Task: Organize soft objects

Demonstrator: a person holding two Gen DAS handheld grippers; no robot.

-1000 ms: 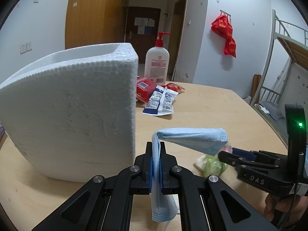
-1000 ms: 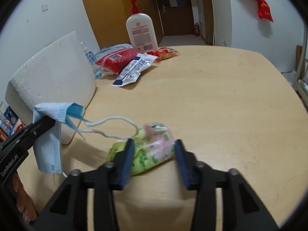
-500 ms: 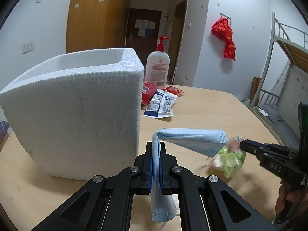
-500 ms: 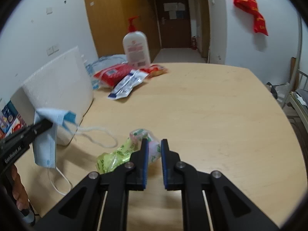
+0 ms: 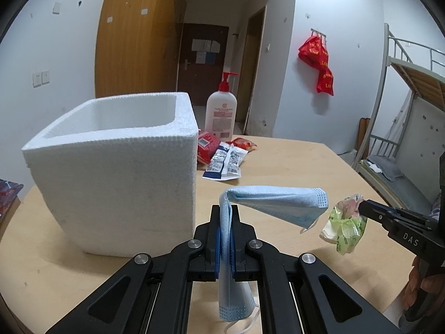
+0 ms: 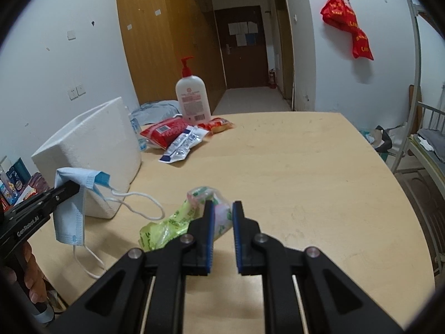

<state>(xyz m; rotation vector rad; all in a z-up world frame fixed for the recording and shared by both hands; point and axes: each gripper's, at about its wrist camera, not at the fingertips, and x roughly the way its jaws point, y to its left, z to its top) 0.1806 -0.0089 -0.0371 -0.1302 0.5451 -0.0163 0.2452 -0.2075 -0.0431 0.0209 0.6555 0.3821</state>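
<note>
My left gripper (image 5: 225, 217) is shut on a folded blue face mask (image 5: 275, 203), which drapes over the fingers and hangs below, its ear loops dangling. The mask also shows in the right wrist view (image 6: 69, 208). My right gripper (image 6: 223, 208) is shut on a crumpled green and pink plastic packet (image 6: 169, 222) and holds it above the table; it shows in the left wrist view too (image 5: 345, 222). An open white foam box (image 5: 119, 172) stands on the wooden table (image 6: 306, 172), just left of my left gripper.
A white pump bottle with a red top (image 6: 192, 94) stands at the table's far end. Red snack packets (image 6: 164, 132) and blue-white sachets (image 6: 183, 144) lie before it. A metal bunk bed (image 5: 403, 128) stands to the right.
My right gripper closed on the green packet and lifted it off the table. My left gripper rose with the mask, so the foam box's open top now shows.
</note>
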